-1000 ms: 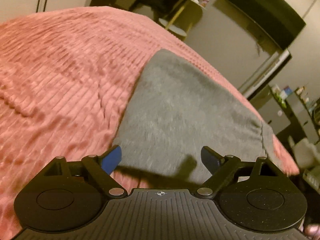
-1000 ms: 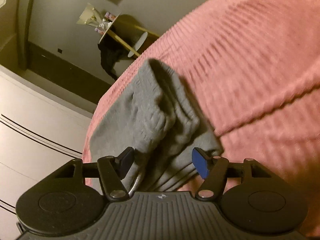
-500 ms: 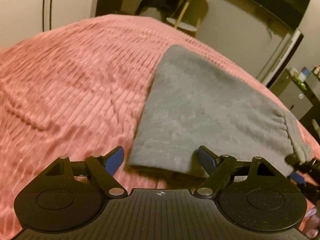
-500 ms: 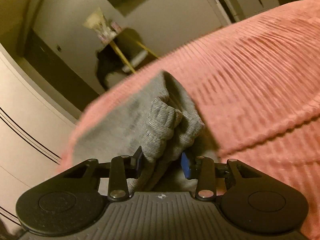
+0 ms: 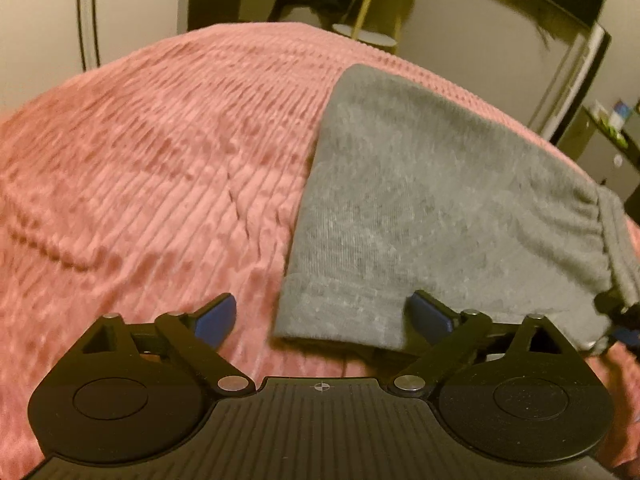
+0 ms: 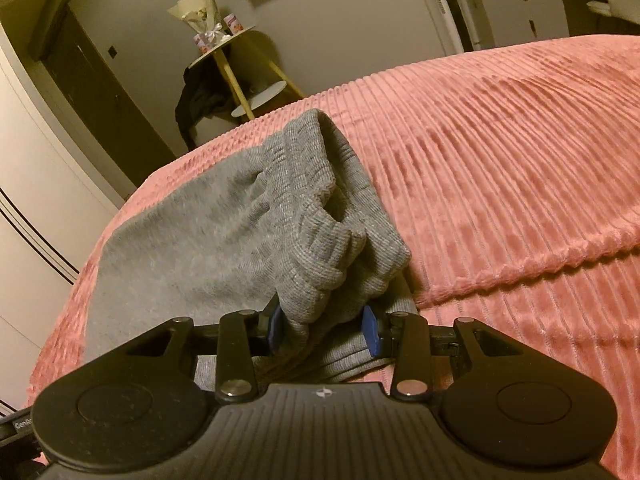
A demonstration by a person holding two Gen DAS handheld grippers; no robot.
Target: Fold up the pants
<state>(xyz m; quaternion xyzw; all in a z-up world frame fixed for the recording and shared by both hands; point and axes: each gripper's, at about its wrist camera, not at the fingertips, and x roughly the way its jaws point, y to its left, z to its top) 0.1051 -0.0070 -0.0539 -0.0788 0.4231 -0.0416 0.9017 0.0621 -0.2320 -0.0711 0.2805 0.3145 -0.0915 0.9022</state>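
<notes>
Grey pants point(image 5: 420, 216) lie folded on a pink ribbed bedspread point(image 5: 160, 184). My left gripper point(image 5: 320, 318) is open, its jaws standing to either side of the near hem corner of the pants. My right gripper point(image 6: 324, 326) is shut on the bunched ribbed waistband point(image 6: 320, 248) of the pants point(image 6: 192, 248), lifting it slightly. The right gripper's tip also shows at the right edge of the left wrist view point(image 5: 620, 316), at the waistband end.
The bedspread point(image 6: 500, 168) spreads wide to both sides of the pants. Beyond the bed stand a small round side table point(image 6: 236, 60) with dark clothing hung under it, pale wardrobe doors point(image 6: 36, 208) and a grey cabinet point(image 6: 516, 12).
My right gripper has closed on the waistband and bunched it up. My left gripper has shifted so that the near hem corner lies between its open jaws.
</notes>
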